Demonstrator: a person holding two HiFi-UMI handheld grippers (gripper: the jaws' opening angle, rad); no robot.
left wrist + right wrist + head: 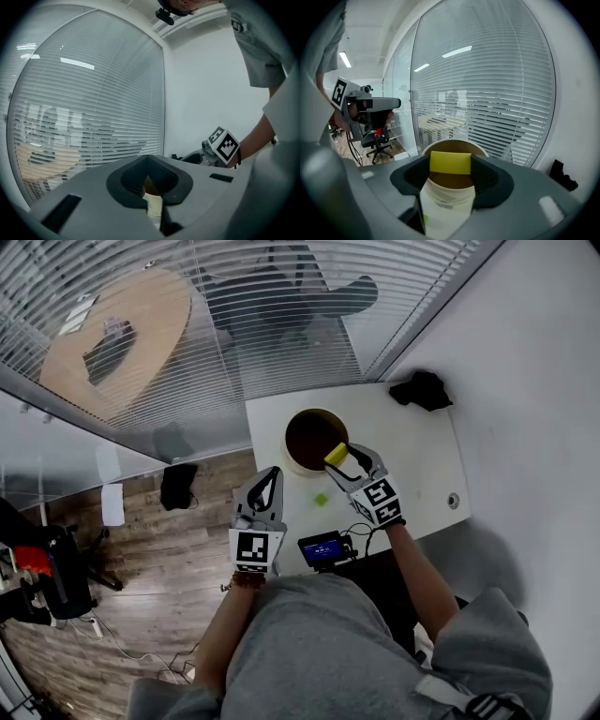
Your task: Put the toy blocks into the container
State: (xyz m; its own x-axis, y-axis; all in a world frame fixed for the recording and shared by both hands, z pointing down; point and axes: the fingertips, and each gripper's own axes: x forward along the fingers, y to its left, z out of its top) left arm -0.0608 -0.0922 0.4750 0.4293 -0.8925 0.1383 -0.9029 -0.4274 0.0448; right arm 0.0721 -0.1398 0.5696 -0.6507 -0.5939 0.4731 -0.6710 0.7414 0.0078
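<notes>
The person's grey-clad lap fills the near edge of the head view, with both forearms reaching out over a white table (417,470). The right gripper (343,458) holds a flat yellow toy block (336,454), its two fingers pinching the block by its sides. The block hangs just over the near right rim of the round cream paper container (287,448) with its brown inside. In the right gripper view the yellow toy block (450,162) sits across the jaw gap, directly above the container's open mouth.

The left gripper (270,474) hovers off the table's near left edge, its fingertips pressed together on nothing. It is apart from everything on the table.

A small lime-green block (322,499) lies on the table, just nearer than the container and between the two grippers. A black bundle (422,390) rests at the far right corner, and a small device with a blue screen (323,547) sits at the near edge.

The task looks partly done. The yellow block is in place for release but not yet let go, and no block shows in the visible part of the container's inside. The green block is left to fetch.
</notes>
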